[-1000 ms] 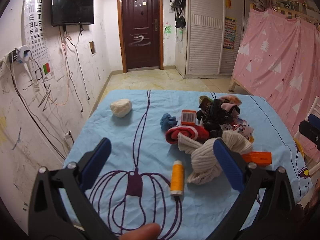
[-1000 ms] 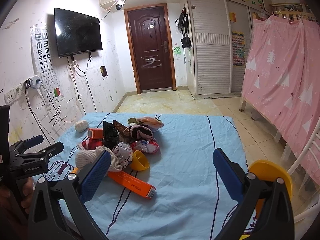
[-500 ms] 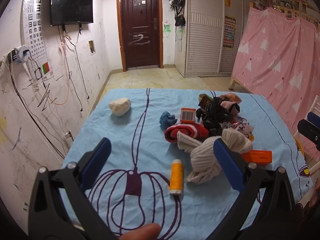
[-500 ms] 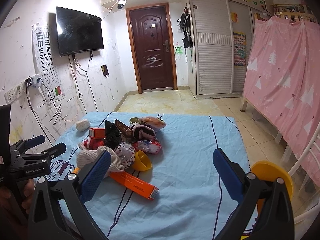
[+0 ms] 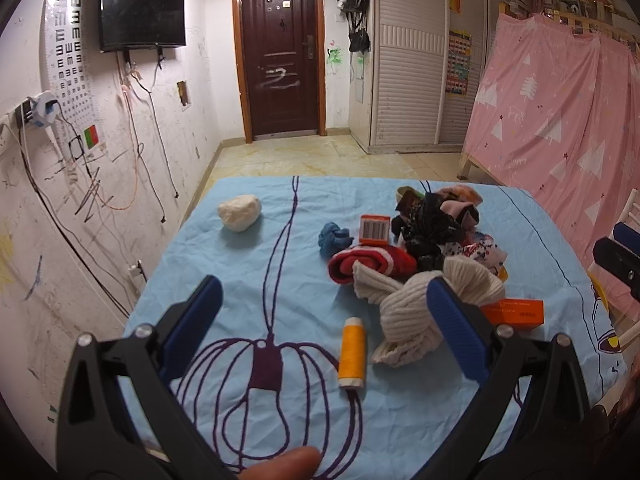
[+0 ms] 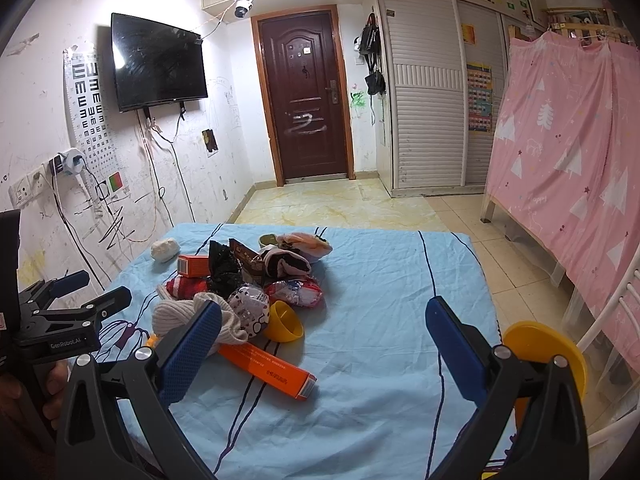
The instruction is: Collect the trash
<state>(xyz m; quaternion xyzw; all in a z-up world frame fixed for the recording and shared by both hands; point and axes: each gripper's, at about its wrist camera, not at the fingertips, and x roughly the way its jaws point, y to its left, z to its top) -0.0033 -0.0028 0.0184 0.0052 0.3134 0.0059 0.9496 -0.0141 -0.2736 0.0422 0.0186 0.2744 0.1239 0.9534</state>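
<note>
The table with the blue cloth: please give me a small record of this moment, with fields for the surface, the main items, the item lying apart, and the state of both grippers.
surface: blue cloth with a purple line drawing
pile: cream knitted cloth, red cloth, black cloth, small orange box, long orange box, yellow cup
near pile: yellow thread spool, lying down
apart: white lump, alone by the far left corner
left gripper: open, holding nothing
right gripper: open, holding nothing
</note>
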